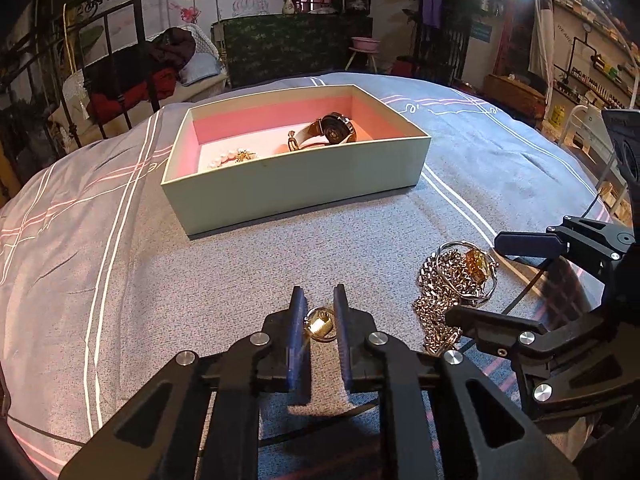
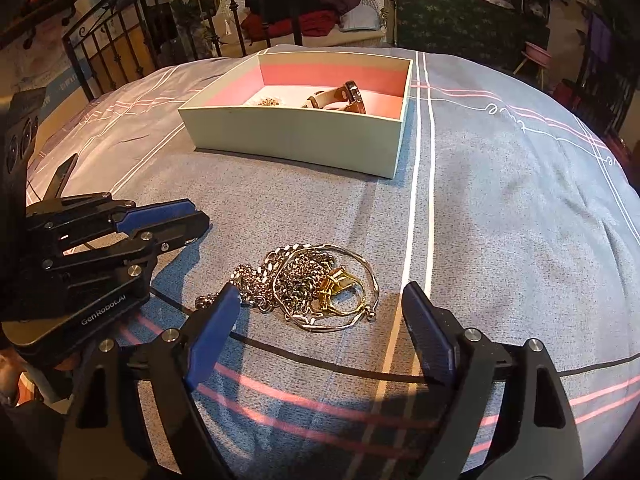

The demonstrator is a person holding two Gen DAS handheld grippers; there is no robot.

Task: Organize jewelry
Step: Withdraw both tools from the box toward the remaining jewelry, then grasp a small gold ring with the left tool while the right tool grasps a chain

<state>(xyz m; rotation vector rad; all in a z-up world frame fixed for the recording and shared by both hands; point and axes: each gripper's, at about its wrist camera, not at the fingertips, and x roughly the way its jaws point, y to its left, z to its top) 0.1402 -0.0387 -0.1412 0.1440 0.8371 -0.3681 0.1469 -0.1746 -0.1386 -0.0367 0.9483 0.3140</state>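
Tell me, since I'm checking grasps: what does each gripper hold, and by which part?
The left gripper pinches a gold ring across its band, one pad on each side. The right gripper holds nothing, open around the chain pile.

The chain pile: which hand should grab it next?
Right. The right gripper is open with its jaws either side of the chain pile; the left gripper is shut on a gold ring.

"genrobot.ai" is printed on the left claw (image 2: pixel 176 220).

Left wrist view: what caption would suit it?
Left tool shut on a gold ring, open box ahead on the bedspread.
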